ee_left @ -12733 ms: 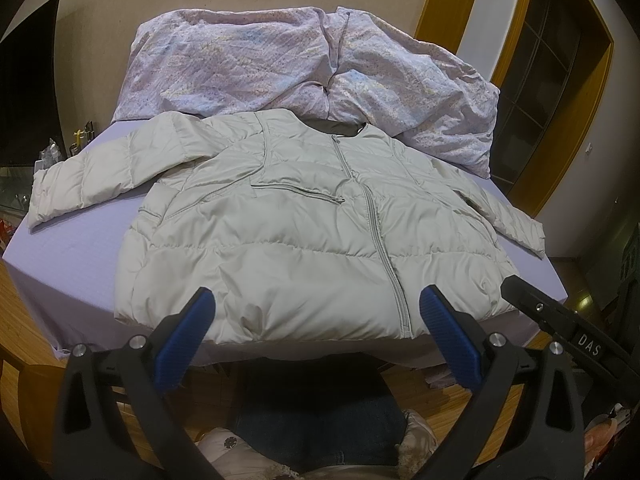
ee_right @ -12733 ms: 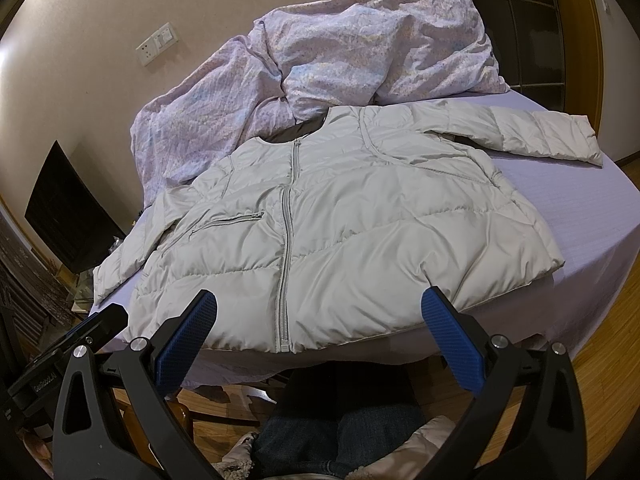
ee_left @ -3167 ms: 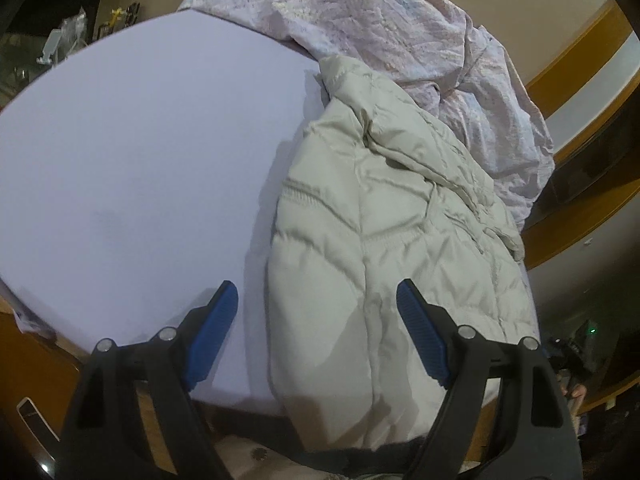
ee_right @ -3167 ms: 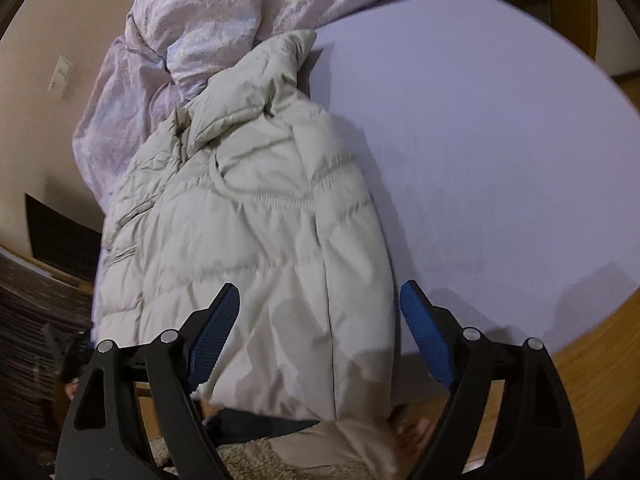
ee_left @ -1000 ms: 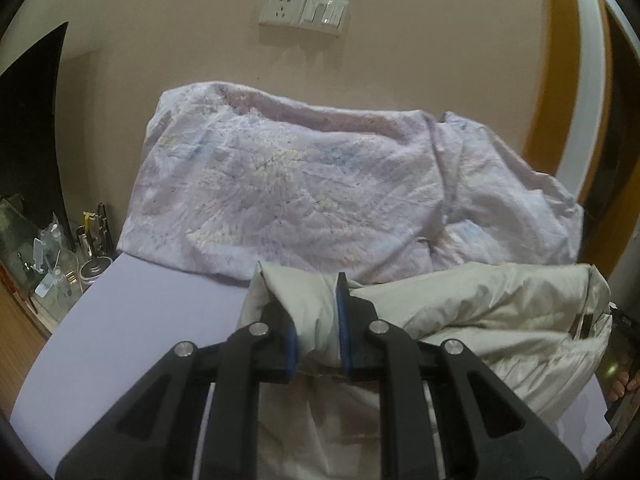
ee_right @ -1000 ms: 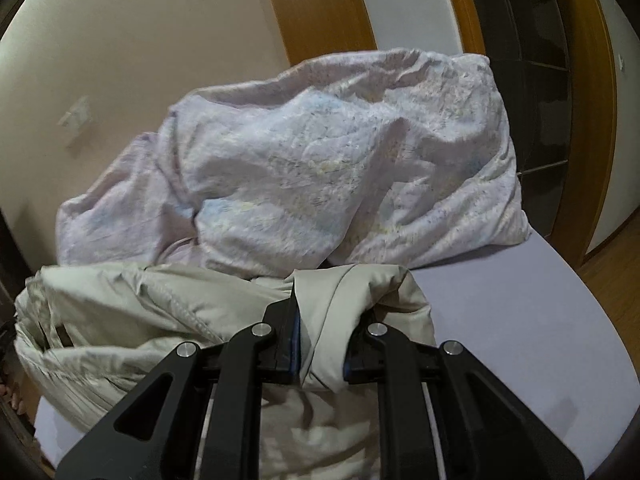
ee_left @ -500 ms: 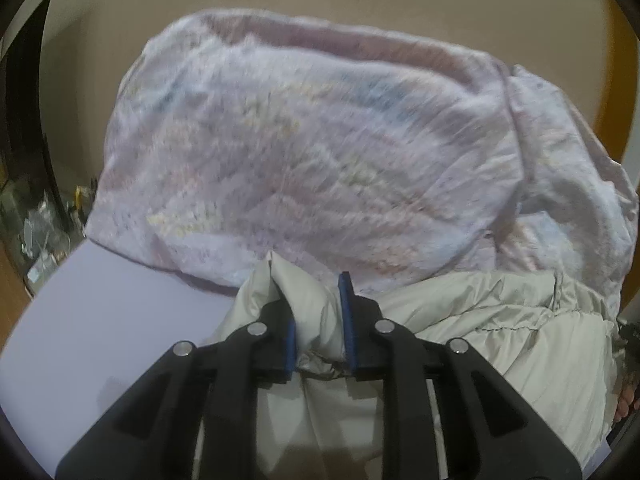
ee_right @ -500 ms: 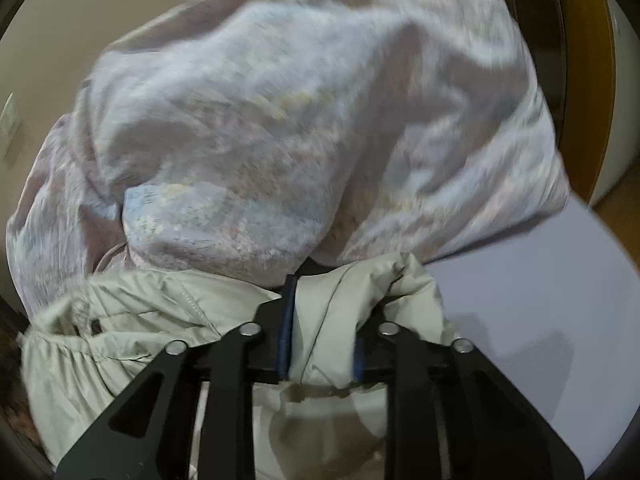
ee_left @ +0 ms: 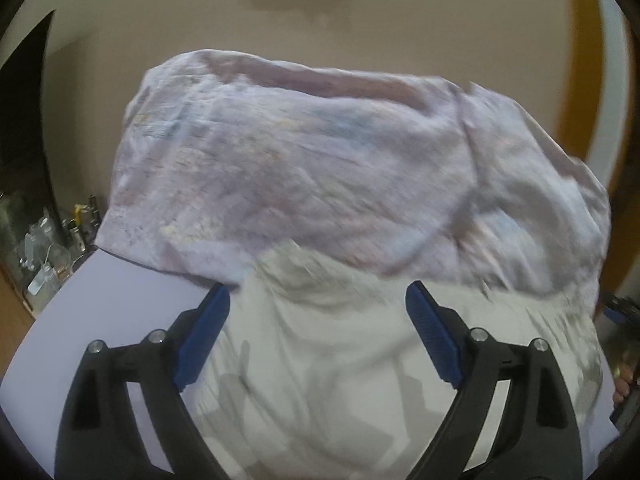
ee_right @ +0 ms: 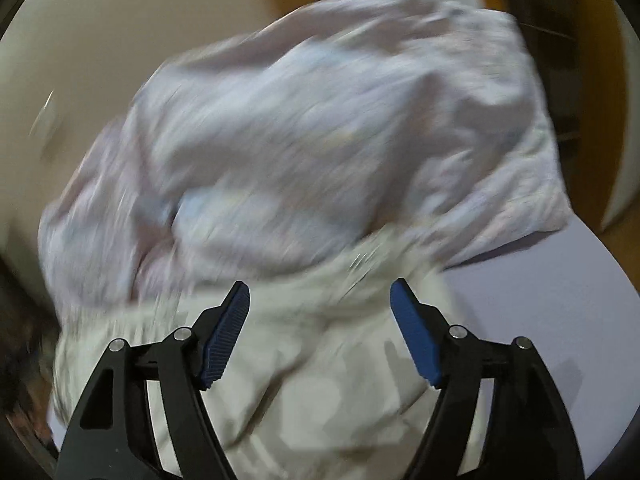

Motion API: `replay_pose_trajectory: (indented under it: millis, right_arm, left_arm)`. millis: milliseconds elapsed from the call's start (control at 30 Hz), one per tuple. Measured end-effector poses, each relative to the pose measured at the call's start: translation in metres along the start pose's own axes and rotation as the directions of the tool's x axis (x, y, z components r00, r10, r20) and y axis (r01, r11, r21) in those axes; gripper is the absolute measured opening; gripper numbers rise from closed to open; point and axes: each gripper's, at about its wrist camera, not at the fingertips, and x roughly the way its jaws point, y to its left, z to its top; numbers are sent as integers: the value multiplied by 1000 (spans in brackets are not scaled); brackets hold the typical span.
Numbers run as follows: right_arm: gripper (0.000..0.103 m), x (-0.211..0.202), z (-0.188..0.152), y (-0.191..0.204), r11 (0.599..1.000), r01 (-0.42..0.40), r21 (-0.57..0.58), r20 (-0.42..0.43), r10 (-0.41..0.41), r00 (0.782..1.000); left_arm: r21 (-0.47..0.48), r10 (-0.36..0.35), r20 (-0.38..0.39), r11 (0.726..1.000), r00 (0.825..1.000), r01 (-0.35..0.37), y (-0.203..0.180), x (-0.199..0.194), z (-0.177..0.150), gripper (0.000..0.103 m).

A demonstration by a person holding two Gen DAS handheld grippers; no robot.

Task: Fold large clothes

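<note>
The jacket lies on the bed, folded into a compact bundle — its sleeves no longer spread out, the bulk doubled over on itself. Judging from that, the main folds look done; what may be left is squaring the edges and pressing the puffy layers flat, since the top edge ahead of both tools looks rumpled.

The left hand-held gripper stands wide, its jaws having just been opening; the jacket lies below and ahead between them, but the blue pads do not press on it. The right hand-held gripper is likewise wide after opening, with the jacket's edge ahead of its jaws, not pinched.

The jacket is pale beige, quilted and padded, with a smooth, slightly shiny shell — soft, springy stuff that will likely puff back up when released. Just beyond the jaws in both views, touching or overlapping the jacket's far edge, sits a heaped duvet in lilac with a faint print, crumpled and loose. The bed sheet is plain lavender and smooth, showing left of the left tool and right of the right one. Both views are motion-blurred, so stitching and zip cannot be made out.
</note>
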Motion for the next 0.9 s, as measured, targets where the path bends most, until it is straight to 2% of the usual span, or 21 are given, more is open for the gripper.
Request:
replay_pose_trajectory:
  millis: [100, 167, 200, 300, 333, 367, 467, 533, 733, 900]
  right_arm:
    - [62, 4, -25, 29, 992, -41, -118, -71, 32, 997]
    - [49, 12, -40, 46, 983, -61, -175, -119, 40, 992]
    - [48, 17, -44, 51, 979, -60, -195, -135, 34, 990]
    - [37, 35, -56, 60, 972, -23, -235, -167, -17, 986]
    - [31, 43, -59, 62, 972, -15, -233, -174, -26, 984]
    - [21, 49, -62, 63, 972, -3, -235, -172, -39, 984]
    - [11, 63, -62, 71, 967, 54, -247, -140, -91, 986]
    - [10, 74, -57, 75, 966, 92, -242, -122, -124, 985]
    - [10, 108, -51, 67, 974, 125, -188, -149, -154, 977]
    - [12, 121, -53, 61, 980, 110, -166, -160, -137, 978]
  left_arm:
    - [60, -31, -40, 998, 999, 34, -20, -5, -23, 89]
    - [90, -44, -78, 995, 996, 51, -33, -2, -41, 89]
    - [103, -44, -93, 993, 995, 54, -39, 2, -49, 89]
    - [137, -10, -94, 990, 996, 23, -50, 14, -60, 90]
    - [146, 7, -79, 989, 997, 4, -54, 19, -62, 90]
    - [150, 24, -67, 989, 997, -14, -56, 24, -61, 90]
    - [139, 64, -55, 989, 996, -55, -61, 39, -53, 90]
    - [134, 107, -48, 986, 993, -99, -62, 49, -46, 90]
    - [85, 221, -60, 973, 973, -216, -44, 83, -24, 89]
    - [53, 223, -94, 974, 970, -219, -32, 102, -24, 91]
